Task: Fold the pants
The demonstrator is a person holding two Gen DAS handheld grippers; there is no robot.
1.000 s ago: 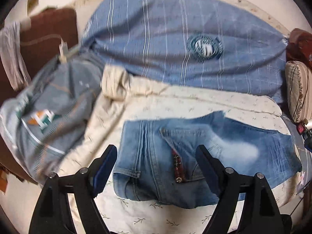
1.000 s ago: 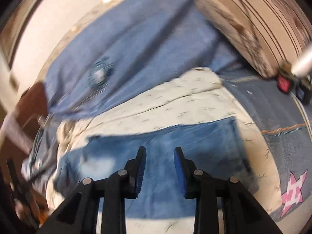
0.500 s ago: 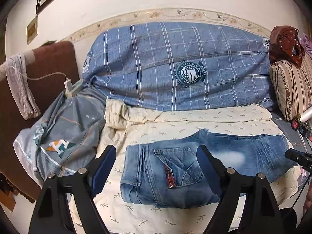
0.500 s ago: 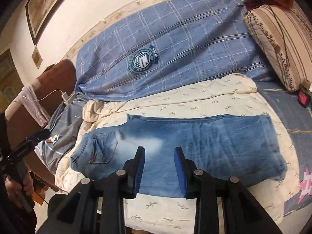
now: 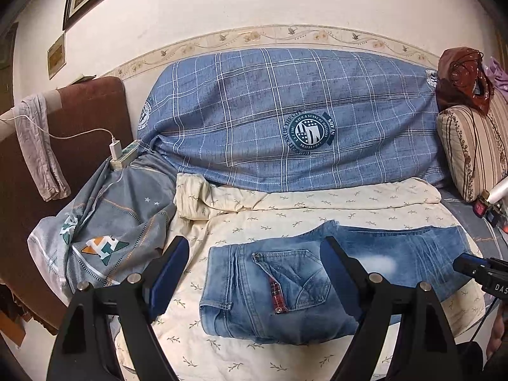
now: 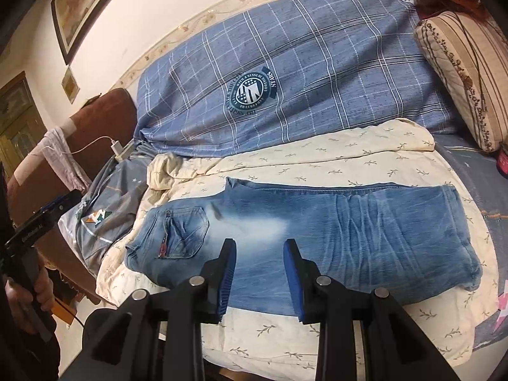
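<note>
Blue jeans (image 5: pixel 285 289) lie flat on a cream sheet (image 5: pixel 317 203), doubled lengthwise, back pocket up, waist to the left and leg hems to the right (image 6: pixel 349 231). My left gripper (image 5: pixel 254 244) hovers over the waist end, jaws wide open with nothing between them. My right gripper (image 6: pixel 259 244) hangs above the jeans' near edge around the thigh. Its pads stand a narrow gap apart, holding nothing. Each gripper shows in the other's view: the right gripper (image 5: pixel 476 270) at the right edge, the left gripper (image 6: pixel 41 219) at the left edge, held in a hand (image 6: pixel 41 289).
A big blue checked quilt (image 5: pixel 285 120) lies behind the sheet against the wall. A striped pillow (image 5: pixel 473 152) sits at the right, a rumpled grey cover (image 5: pixel 111 222) at the left. A power strip with a charger (image 5: pixel 122 155) rests beside a brown headboard (image 5: pixel 89 111).
Both grippers have drawn back and up from the jeans, so each view now takes in more of the bed. The jeans lie as before. Neither gripper's jaws have moved.
</note>
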